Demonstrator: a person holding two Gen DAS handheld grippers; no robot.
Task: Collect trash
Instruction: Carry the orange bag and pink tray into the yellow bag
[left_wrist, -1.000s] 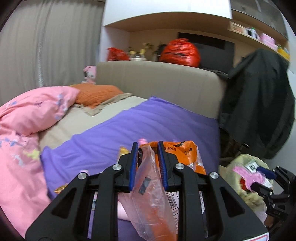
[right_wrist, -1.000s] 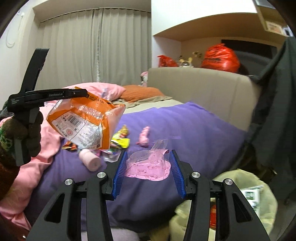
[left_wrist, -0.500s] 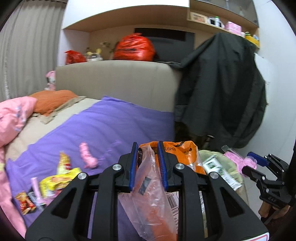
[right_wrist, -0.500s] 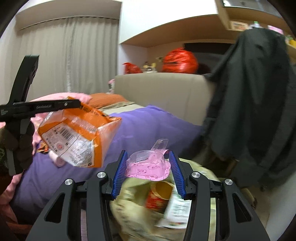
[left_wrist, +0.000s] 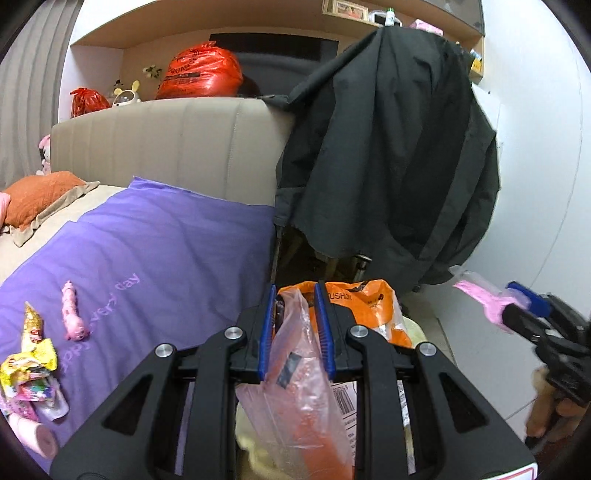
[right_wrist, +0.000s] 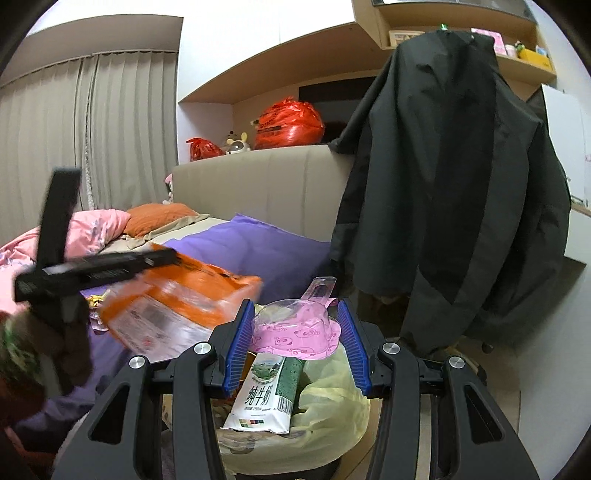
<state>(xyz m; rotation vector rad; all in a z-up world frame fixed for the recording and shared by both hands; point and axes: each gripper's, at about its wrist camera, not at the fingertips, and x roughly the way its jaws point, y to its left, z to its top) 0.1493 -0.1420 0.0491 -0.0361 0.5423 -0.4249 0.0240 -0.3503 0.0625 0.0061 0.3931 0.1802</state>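
Right wrist view: our right gripper (right_wrist: 295, 334) clamped a pink cup (right_wrist: 293, 332) above the trash bag (right_wrist: 332, 402); our left gripper (left_wrist: 295, 332) pinched an orange wrapper (left_wrist: 295, 369).

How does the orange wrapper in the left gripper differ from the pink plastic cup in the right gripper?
The orange wrapper is a flat, crinkled bag with a barcode label; the pink plastic cup is a small moulded tub with a pig pattern. The left gripper pinches the wrapper nearly shut; the right gripper stands wider around the cup. Both are carried trash.
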